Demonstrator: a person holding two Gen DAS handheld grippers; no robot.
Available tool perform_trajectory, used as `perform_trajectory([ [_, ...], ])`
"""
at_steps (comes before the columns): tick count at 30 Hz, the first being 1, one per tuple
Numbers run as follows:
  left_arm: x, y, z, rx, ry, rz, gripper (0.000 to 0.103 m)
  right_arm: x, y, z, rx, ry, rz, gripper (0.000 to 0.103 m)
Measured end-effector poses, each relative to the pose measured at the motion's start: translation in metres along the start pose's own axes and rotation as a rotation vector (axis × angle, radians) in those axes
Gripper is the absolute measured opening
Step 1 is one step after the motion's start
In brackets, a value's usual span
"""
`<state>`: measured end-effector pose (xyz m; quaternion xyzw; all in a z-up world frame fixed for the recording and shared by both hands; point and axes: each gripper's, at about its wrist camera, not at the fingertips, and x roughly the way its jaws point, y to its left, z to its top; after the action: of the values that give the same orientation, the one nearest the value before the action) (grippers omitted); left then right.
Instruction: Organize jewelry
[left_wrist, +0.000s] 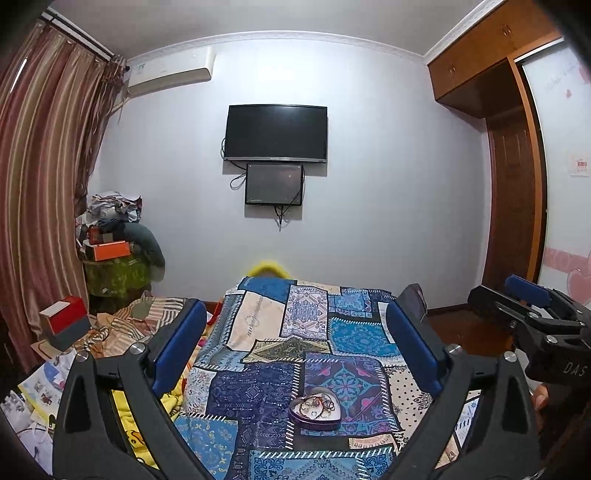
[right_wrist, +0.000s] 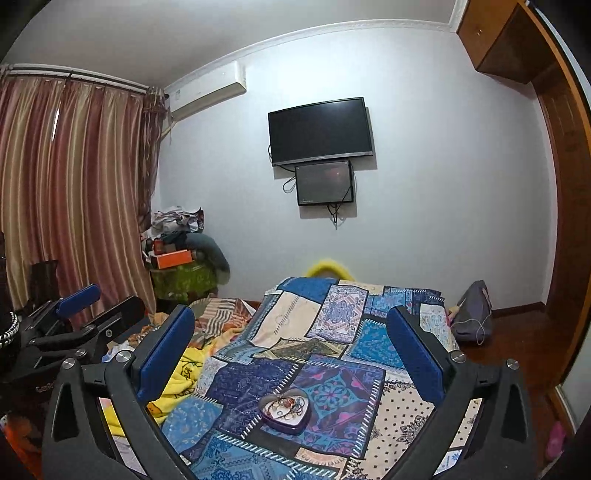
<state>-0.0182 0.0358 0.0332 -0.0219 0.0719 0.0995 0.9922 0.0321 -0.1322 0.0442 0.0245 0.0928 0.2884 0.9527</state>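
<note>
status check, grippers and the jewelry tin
Left gripper open, empty. Right gripper open, empty. Heart tin of jewelry on quilt, untouched. Nothing blocking.

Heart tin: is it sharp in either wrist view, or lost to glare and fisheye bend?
Left wrist view: heart tin fairly sharp, no glare, jewelry inside a small tangle; walls bow at the edges. Right wrist view: tin similar, slightly soft; dark corner vignetting in both views.

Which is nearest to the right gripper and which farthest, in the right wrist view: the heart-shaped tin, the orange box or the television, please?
From the right gripper:
1. Heart-shaped tin, on the quilt between the fingers.
2. Orange box, on the left corner pile.
3. Television, on the far wall.
</note>
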Motion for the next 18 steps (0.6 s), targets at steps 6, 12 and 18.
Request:
perform_trajectory([
  [6,0.0038,0.0002,-0.001,-0.005,0.009,-0.001,0.098,-0.001,0.001,0.0013,0.001,0.007,0.001,0.103],
  [12,0.0038,0.0006,-0.0012,-0.005,0.012,-0.001,0.099,-0.0012,0.0017,0.003,0.002,0.012,0.002,0.103],
  [18,0.0044,0.0003,-0.0013,-0.005,0.012,-0.003,0.099,-0.0012,0.0017,0.0032,0.003,0.013,0.002,0.103],
])
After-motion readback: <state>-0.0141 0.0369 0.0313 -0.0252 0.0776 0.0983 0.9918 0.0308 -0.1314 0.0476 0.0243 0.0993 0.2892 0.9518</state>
